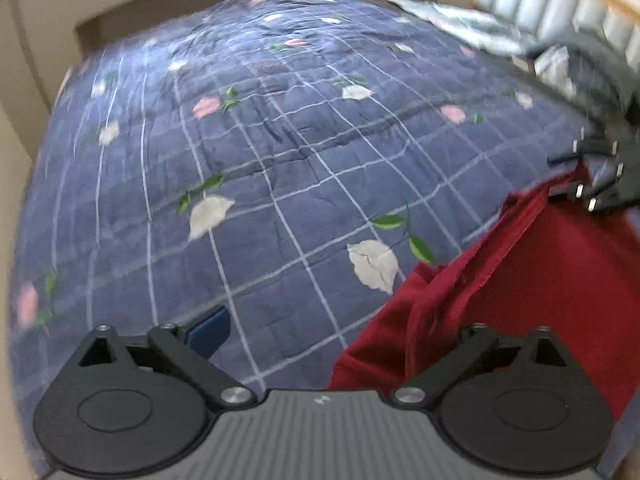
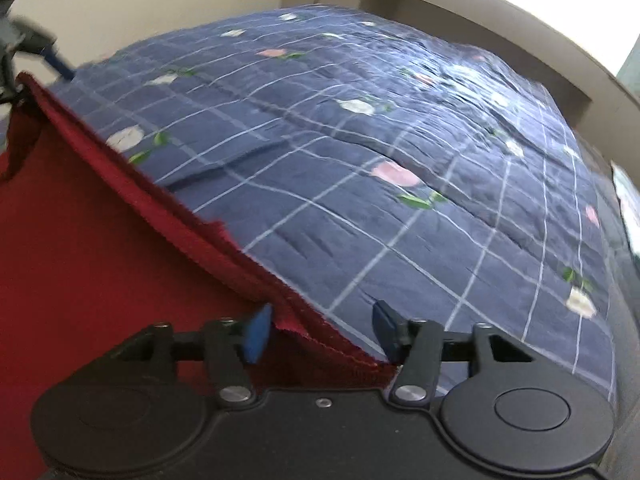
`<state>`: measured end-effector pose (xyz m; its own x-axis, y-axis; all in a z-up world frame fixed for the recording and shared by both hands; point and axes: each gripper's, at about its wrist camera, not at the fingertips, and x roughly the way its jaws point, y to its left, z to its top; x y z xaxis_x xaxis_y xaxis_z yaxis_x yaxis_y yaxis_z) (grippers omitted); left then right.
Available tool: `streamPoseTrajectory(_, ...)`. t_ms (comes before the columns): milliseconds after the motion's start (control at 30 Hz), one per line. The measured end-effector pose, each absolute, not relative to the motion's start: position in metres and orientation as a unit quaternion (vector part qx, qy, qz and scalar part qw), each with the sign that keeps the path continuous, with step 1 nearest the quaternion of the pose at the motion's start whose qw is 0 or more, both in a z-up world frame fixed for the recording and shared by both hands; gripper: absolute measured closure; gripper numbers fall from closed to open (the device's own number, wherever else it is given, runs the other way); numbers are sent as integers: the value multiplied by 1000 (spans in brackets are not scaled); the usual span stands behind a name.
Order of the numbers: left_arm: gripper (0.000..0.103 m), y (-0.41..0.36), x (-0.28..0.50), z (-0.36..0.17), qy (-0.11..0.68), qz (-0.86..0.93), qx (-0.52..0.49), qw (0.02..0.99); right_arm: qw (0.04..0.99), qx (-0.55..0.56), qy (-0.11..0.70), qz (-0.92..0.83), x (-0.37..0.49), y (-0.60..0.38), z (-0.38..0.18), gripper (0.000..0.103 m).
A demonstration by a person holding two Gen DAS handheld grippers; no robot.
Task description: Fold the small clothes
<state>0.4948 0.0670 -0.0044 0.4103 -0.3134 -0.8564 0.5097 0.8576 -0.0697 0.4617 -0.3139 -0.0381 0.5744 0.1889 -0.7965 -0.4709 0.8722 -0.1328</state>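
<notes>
Right gripper [image 2: 318,330]: parted, straddling red garment [image 2: 100,220] hem, ready to pinch.
Left gripper [image 1: 320,334]: spread wide beside garment.
Floral quilt [image 1: 280,140]: flat folding surface beneath garment.

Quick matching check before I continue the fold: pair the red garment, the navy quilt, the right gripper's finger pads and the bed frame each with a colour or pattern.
Things:
1. red fabric garment
2. navy quilted bedspread
3. right gripper finger pads
4. bed frame

Descriptions:
A. beige
B. plain dark red
C. bright blue
D. white grid with flowers

Pairs: 1-B, 2-D, 3-C, 4-A
</notes>
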Motion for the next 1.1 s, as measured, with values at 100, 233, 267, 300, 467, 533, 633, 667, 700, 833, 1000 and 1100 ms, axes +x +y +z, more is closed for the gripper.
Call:
streamPoseTrajectory(100,1,90,502,-5,497,-245,19,832,878,-146,422,173,463,-321,-40,30)
streamPoseTrajectory(233,1,119,506,-7,500,-202,-67,839,895,-112,408,139,465,-331,-38,16)
streamPoseTrajectory(267,1,121,505,-7,500,-184,-72,843,901,-100,402,128,466,-335,-35,13)
streamPoseTrajectory(300,1,121,502,-6,494,-170,-69,850,906,-87,397,120,466,-338,-32,7)
streamPoseTrajectory(467,1,99,471,-10,445,-141,-37,883,924,-9,366,111,455,-355,-10,1)
streamPoseTrajectory(533,0,83,457,-19,433,-125,-23,892,926,-7,360,113,442,-354,-9,1)
streamPoseTrajectory(633,1,63,437,-40,424,-90,-8,901,930,-36,351,101,418,-347,-17,1)
streamPoseTrajectory(667,0,57,433,-49,421,-78,-4,904,934,-53,342,85,409,-345,-23,1)
streamPoseTrajectory(700,0,53,430,-57,420,-62,0,905,937,-68,336,67,402,-343,-30,1)
streamPoseTrajectory(833,0,49,421,-79,401,-20,1,916,939,-102,330,4,390,-341,-58,1)
streamPoseTrajectory(1000,0,50,416,-85,380,-22,0,925,949,-77,305,-11,379,-349,-76,1)
streamPoseTrajectory(1100,0,52,413,-88,370,-24,-6,929,952,-50,303,-6,378,-357,-80,1)
